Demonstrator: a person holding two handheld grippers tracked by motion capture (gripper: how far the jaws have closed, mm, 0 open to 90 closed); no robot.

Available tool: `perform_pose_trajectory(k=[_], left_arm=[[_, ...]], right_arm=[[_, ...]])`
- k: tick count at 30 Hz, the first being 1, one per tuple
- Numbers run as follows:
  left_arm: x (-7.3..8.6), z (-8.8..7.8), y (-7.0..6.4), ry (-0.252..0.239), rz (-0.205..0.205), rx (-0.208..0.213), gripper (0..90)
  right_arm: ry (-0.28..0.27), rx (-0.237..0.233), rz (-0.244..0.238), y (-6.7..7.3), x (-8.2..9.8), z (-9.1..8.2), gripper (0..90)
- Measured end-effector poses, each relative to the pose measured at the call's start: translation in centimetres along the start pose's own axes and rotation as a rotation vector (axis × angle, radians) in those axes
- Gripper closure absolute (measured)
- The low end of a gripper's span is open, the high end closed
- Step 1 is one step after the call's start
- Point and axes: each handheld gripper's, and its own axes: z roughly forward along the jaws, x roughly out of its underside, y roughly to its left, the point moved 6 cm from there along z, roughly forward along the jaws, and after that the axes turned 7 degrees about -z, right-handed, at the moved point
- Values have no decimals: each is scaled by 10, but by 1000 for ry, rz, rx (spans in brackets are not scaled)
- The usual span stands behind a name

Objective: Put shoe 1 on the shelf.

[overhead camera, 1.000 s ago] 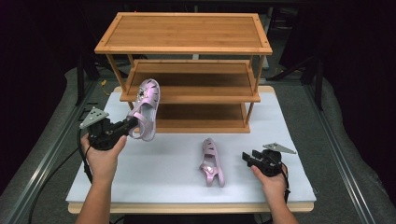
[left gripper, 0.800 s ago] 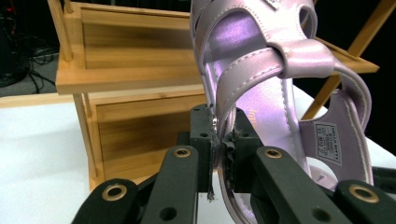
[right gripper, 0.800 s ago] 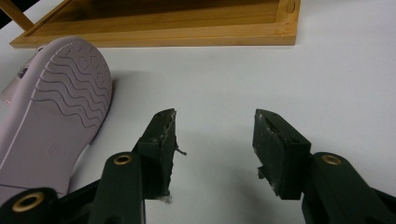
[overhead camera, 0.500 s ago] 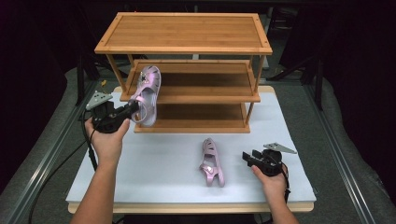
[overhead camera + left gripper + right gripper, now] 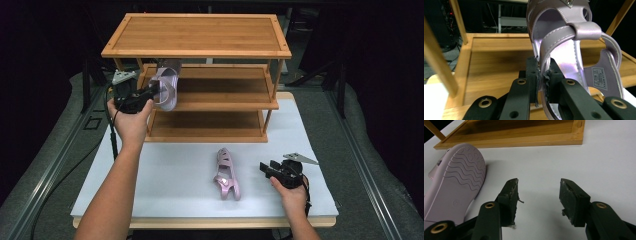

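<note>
Nearest the person, on the white rectangular table top [image 5: 165, 180], the right gripper [image 5: 266, 169] rests low on the surface in the person's right hand [image 5: 292, 194]. In the right gripper view its two black jaws stand wide apart over bare white table, with nothing between the pads [image 5: 512, 192].

Just beside it, toward the middle of the table, lies a pale pink strappy child's sandal [image 5: 227, 174] on its side, apart from the gripper; the right gripper view shows its ribbed, wave-patterned sole turned toward the jaws [image 5: 456, 185].

Farther back stands a three-tier shelf rack of light brown wood with thin upright posts [image 5: 200, 37]. Its bottom tier [image 5: 210, 125], next above the table, holds nothing, and the flat top tier is bare as well.

At the rack's left front corner the left gripper [image 5: 154, 91], held in the person's left hand [image 5: 131, 120], is raised to the height of the middle tier [image 5: 225, 90]. Its jaws are nearly closed and pinch the side strap of a second pale pink sandal with a shiny lilac insole [image 5: 564, 40]. From above, this sandal [image 5: 166, 86] hangs at the left end of the middle tier, toe upward; whether any part of it touches the wood cannot be told.
</note>
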Motion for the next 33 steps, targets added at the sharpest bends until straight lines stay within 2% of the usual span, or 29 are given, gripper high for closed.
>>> perform_pose_trajectory(k=[5,12,18,26,31,33], left_arm=[[-1,21,-3,31,-16,-25,830],[0,46,-11,71,3,-60,829],[3,57,-16,104,-32,-72,828],[5,67,-14,106,-25,-91,825],[5,74,-14,99,-50,-88,804],[4,77,-13,109,-43,-87,802]], right_arm=[[0,-8,3,0,0,0,493],[-2,-18,7,-1,0,0,493],[-7,-24,23,-1,-1,1,493],[2,-40,44,-2,0,2,493],[1,-50,57,-2,1,3,492],[1,-49,57,-3,1,3,492]])
